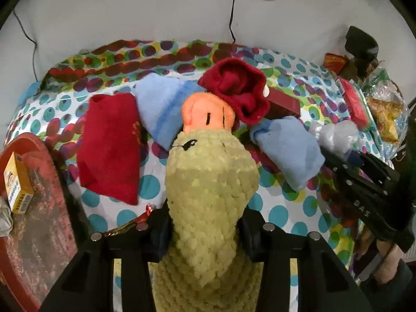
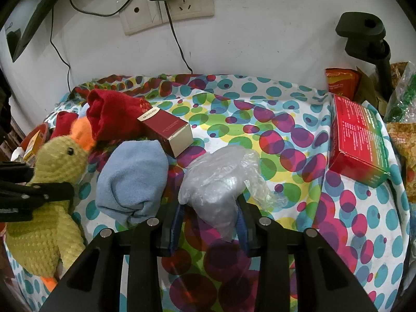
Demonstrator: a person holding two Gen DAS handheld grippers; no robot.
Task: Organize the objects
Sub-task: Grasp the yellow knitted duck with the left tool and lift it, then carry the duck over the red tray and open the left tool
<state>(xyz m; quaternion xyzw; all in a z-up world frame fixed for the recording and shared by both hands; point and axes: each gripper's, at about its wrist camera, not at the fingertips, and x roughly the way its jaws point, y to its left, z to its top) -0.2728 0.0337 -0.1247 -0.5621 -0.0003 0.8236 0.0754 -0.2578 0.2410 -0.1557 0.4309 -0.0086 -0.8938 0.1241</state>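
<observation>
In the left wrist view, the left gripper (image 1: 205, 236) straddles the neck of a green plush duck (image 1: 210, 179), jaws at both sides of the soft pile, though whether they press or only flank it I cannot tell; the duck's orange beak pushes into a heap of red sock (image 1: 110, 148), blue sock (image 1: 162, 106) and crumpled red cloth (image 1: 236, 91), so a loose hold could let it slip and drag those along. In the right wrist view, the right gripper (image 2: 210, 223) is clamped on a crinkly plastic-wrapped bundle (image 2: 218, 182) on the spotted tablecloth (image 2: 351, 221), beside another blue sock (image 2: 132, 179) and a dark red box (image 2: 166, 130); the slick film may slide out between the jaws.
</observation>
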